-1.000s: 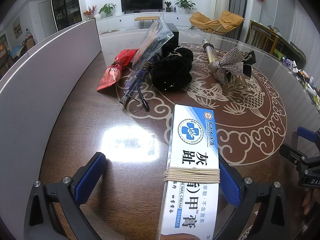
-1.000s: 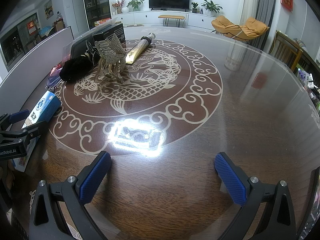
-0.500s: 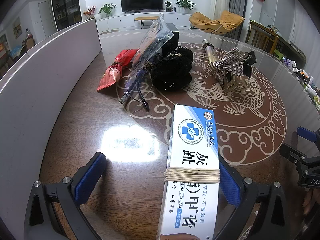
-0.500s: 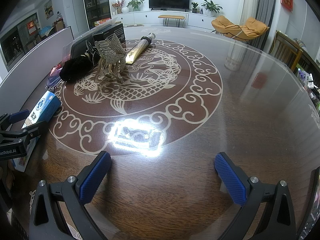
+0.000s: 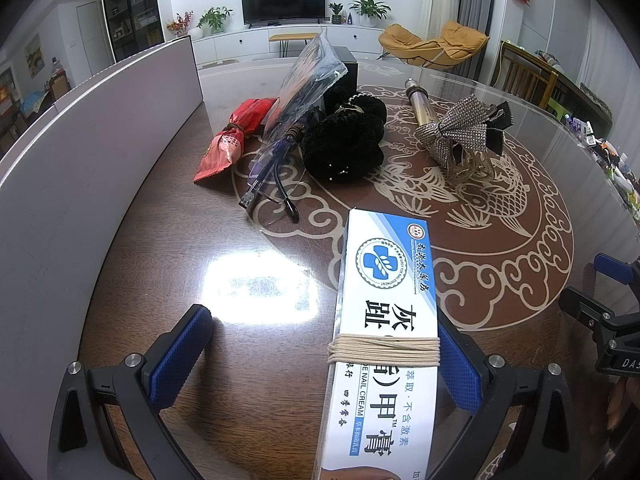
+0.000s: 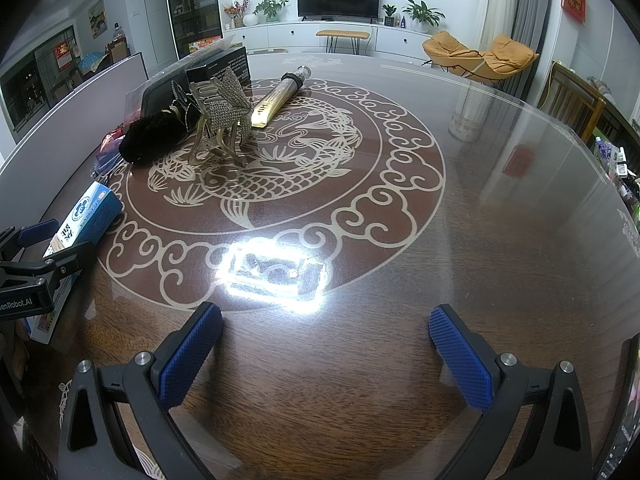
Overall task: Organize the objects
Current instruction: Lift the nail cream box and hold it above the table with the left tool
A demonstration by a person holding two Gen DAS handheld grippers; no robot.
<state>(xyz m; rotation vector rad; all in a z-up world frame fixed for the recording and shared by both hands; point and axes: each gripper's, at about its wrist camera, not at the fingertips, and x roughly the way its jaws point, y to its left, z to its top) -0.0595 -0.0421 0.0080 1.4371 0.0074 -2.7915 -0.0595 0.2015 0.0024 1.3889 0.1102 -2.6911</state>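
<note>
- Left gripper [image 5: 320, 360] spread wide over the glossy dark wood tabletop [image 5: 132, 264]; the white-and-blue nail cream box bound with beige string [image 5: 384, 344] lies just beside its right pad.
- Red snack packet [image 5: 230, 142], folded glasses in a clear bag [image 5: 280, 152], fuzzy black hair tie [image 5: 344, 144] and rhinestone bow hair claw [image 5: 460, 136] cluster beyond.
- Right gripper [image 6: 326, 346] wide apart, holding nothing, above bare tabletop.

White-blue box [image 5: 384, 344]: "NAIL CREAM", Chinese characters. Left tongs [image 6: 24, 304]: "enRobot.AI". Right tongs [image 5: 624, 364]: "DAS".
</note>
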